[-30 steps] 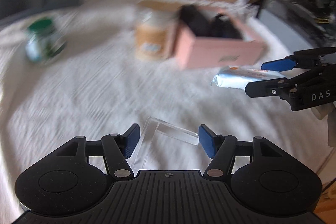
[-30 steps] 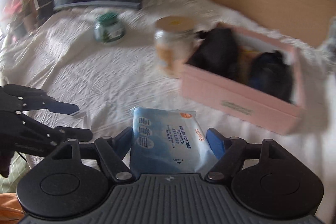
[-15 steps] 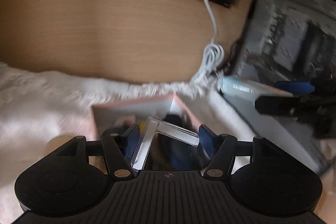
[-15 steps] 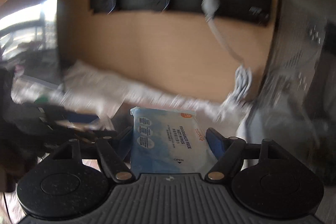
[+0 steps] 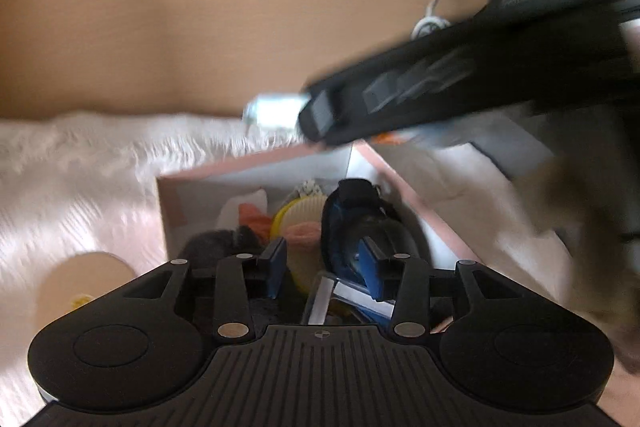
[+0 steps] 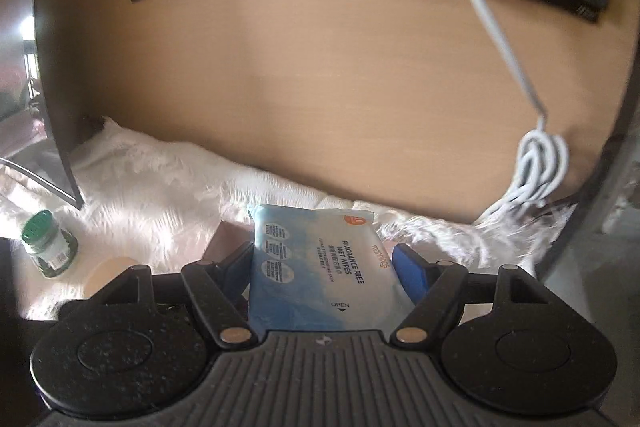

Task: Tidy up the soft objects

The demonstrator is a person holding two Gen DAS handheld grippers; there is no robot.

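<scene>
**Wipes pack on its way to the pink box, left side clearing out of the way**

So the right gripper [image 6: 324, 267] has its fingers clamped on both long edges of the wet wipes pack [image 6: 316, 263], label up. Holding it flat by the sides makes sense to me: it's squishy, and this keeps it from folding before it goes in. In the left wrist view you can see that same gripper as a blurry black bar around 2 o'clock, with the pack's end poking out just past the far rim of the pink box [image 5: 256, 167].

The box sits on the fluffy white bed cover [image 5: 80, 155], and it's already loaded with soft stuff: a dark blue bundle [image 5: 356, 211], something grey and fuzzy [image 5: 224, 239], orange cloth [image 5: 252, 215]. Not much free room, looks like the back left corner is the gap.

The left gripper [image 5: 322, 263] hangs right over the box, its fingers closing, partway in. Nothing soft between them that I can see, just a clear plastic piece [image 5: 340, 297] low near its body; whether that's actually gripped, can't tell.

The green-lid jar [image 6: 48, 247] and tan-lid jar [image 6: 108, 269] stay outside at 9 o'clock, being hard things.
</scene>
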